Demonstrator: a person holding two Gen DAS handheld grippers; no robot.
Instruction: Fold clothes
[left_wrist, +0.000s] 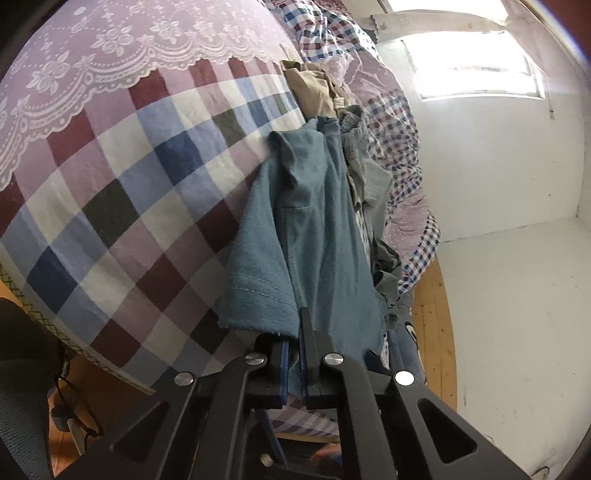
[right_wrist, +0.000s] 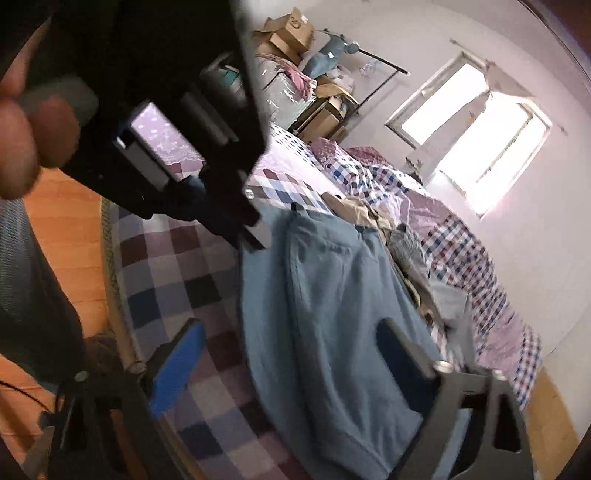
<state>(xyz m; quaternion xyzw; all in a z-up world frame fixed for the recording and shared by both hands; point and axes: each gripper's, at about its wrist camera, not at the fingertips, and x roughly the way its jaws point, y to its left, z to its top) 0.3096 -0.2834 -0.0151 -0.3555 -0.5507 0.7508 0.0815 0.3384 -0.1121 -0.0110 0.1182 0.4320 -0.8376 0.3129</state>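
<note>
Left tongs (left_wrist: 293, 354) clenched on hem of teal-blue cotton T-shirt (left_wrist: 314, 229), pads nearly together with cloth pinched between. Right tongs (right_wrist: 291, 373) released, blue-padded fingers (right_wrist: 177, 369) spread wide over same shirt, not touching it. Shirt spread on bed with purple, blue and white checked sheet (left_wrist: 122, 206), beside heap of khaki and grey crumpled clothes (left_wrist: 354, 147).

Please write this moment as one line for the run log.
left gripper: shut on blue shirt hem | right gripper: open, above shirt | bed
</note>
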